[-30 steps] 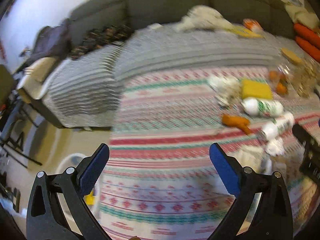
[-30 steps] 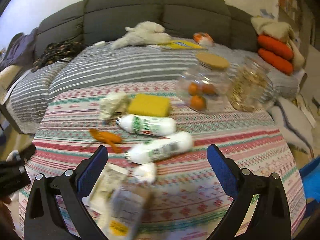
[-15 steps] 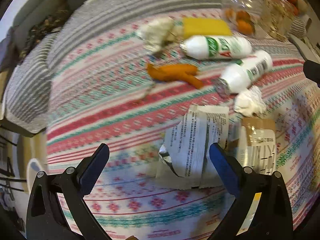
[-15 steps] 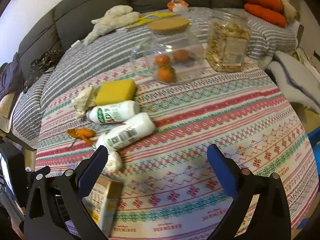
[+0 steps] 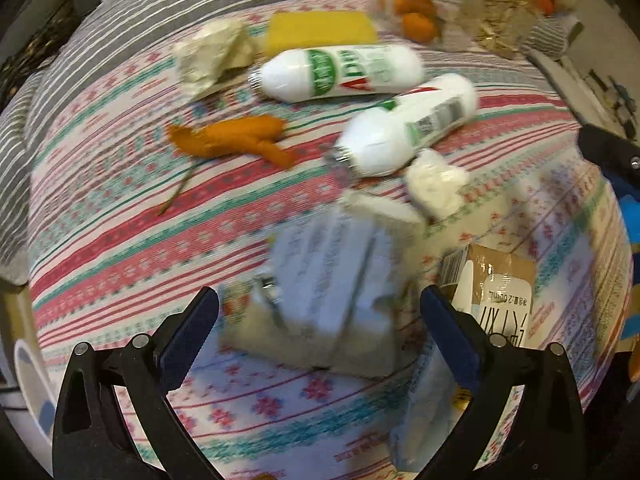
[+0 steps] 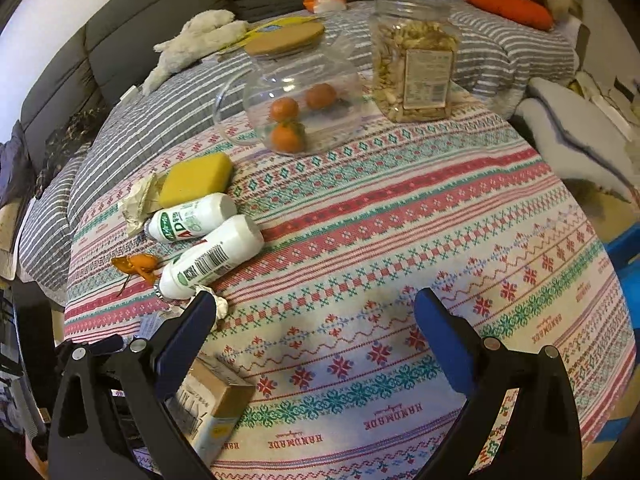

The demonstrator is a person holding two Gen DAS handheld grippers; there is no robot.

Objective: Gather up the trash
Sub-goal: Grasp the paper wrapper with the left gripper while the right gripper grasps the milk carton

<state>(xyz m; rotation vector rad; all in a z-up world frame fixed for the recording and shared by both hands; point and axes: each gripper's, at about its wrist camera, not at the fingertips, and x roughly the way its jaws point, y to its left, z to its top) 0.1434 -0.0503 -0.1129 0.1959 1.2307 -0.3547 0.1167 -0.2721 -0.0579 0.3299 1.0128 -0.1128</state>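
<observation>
1. Jaws of the left gripper (image 5: 320, 316) spread wide, straddling the flattened silvery-white printed foil wrapper (image 5: 332, 300) lying on the patterned desk cloth (image 6: 400, 240), nothing pinched yet
2. Jaws of the right gripper (image 6: 310, 322) likewise spread and empty, hovering over bare cloth, well apart from the clutter
3. Step in hand, by judgement: approach to the first piece of trash, the wrapper, with the left side
4. Other trash near: brown-and-white cardboard carton (image 5: 492, 300) just beside the wrapper, small crumpled white tissue (image 5: 436, 184) touching the nearer of two white plastic bottles (image 5: 408, 128), orange peel scrap (image 5: 236, 140), crumpled beige paper (image 5: 212, 56) beside a yellow sponge block (image 5: 320, 28)
5. Likely not trash: clear jar with oranges (image 6: 292, 92), clear jar of snacks (image 6: 416, 56)
6. Next move calls for: lowering onto the wrapper, closing on a raised fold, since flat foil may slip; left view blurred, so exact edge hard to tell
</observation>
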